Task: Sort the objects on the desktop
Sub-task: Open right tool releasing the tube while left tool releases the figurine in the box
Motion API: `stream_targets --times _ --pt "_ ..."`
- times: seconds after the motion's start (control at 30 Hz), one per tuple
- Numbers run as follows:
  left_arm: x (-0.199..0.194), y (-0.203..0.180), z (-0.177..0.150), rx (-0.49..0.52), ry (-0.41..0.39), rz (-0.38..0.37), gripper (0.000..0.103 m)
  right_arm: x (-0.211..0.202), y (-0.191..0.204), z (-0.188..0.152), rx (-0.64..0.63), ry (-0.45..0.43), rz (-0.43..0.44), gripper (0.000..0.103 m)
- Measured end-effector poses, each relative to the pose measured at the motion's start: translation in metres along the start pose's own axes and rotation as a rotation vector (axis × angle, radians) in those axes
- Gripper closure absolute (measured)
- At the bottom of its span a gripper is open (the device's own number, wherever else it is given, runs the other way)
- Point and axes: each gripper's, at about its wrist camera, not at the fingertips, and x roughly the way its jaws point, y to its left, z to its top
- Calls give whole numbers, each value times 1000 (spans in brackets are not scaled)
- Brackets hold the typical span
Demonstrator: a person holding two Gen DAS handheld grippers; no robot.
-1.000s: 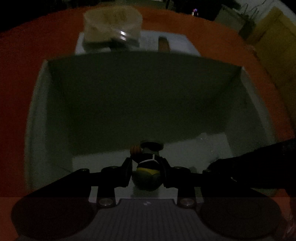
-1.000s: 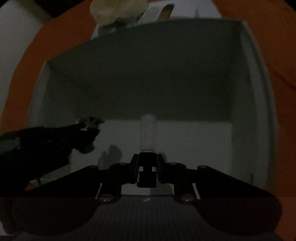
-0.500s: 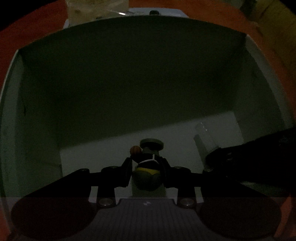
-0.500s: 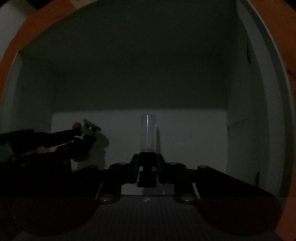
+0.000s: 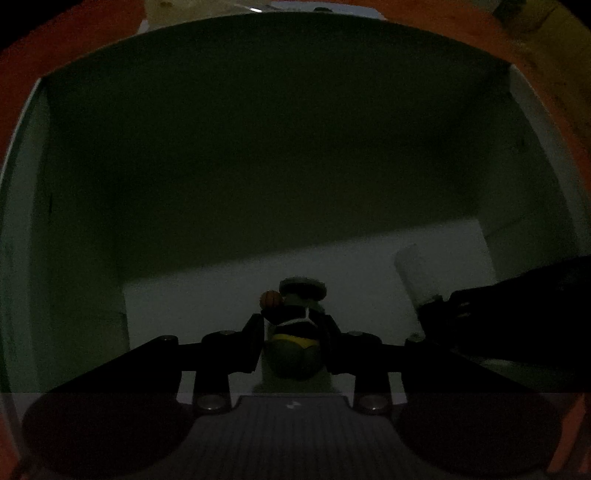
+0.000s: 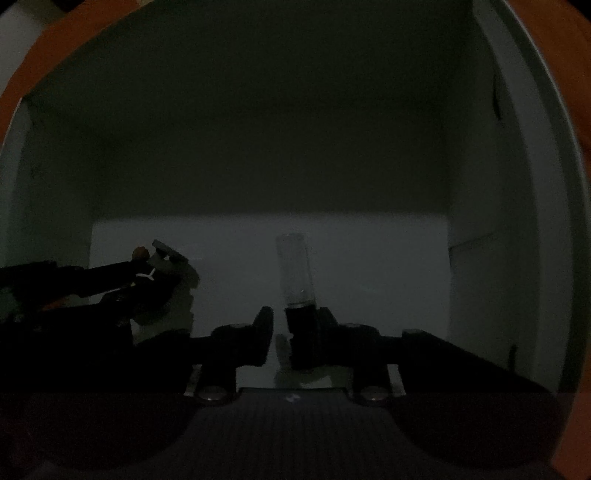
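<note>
Box (image 5: 22, 229): pale, open-topped, deep; both grippers reach down inside it, and its inner walls are in heavy shadow.
Worktop (image 5: 535, 40): orange surface showing beyond the box's rim.
Left gripper (image 5: 291, 334): inside the box, fingers pressed against a small toy figure.
Toy figure (image 5: 293, 332): dark body with a yellow band, a flat grey cap and a small orange ball at one side; held just above the box floor, toward its left half.
Right gripper (image 6: 295, 330): inside the box, fingers slightly spread; a gap shows between its left finger and the tube's dark base, while its right finger lies against that base.
Tube (image 6: 294, 275): clear cylinder with a dark lower end, standing upright near the middle of the box floor; whether it rests on the floor cannot be told.
Container (image 5: 173, 7): pale, beyond the box's far rim, mostly cut off.
</note>
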Motion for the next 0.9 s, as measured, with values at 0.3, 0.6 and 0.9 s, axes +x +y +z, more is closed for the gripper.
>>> stream_targets --times 0.3,0.6,0.9 --pt "-26 7 -3 -15 -39 10 28 -28 -10 33 22 -68 54 63" --pt "-170 44 -3 -187 -597 -159 0 -108 -20 57 26 -266 178 40" --pt "-196 45 90 -179 -531 -83 0 -149 -31 132 43 -364 178 38"
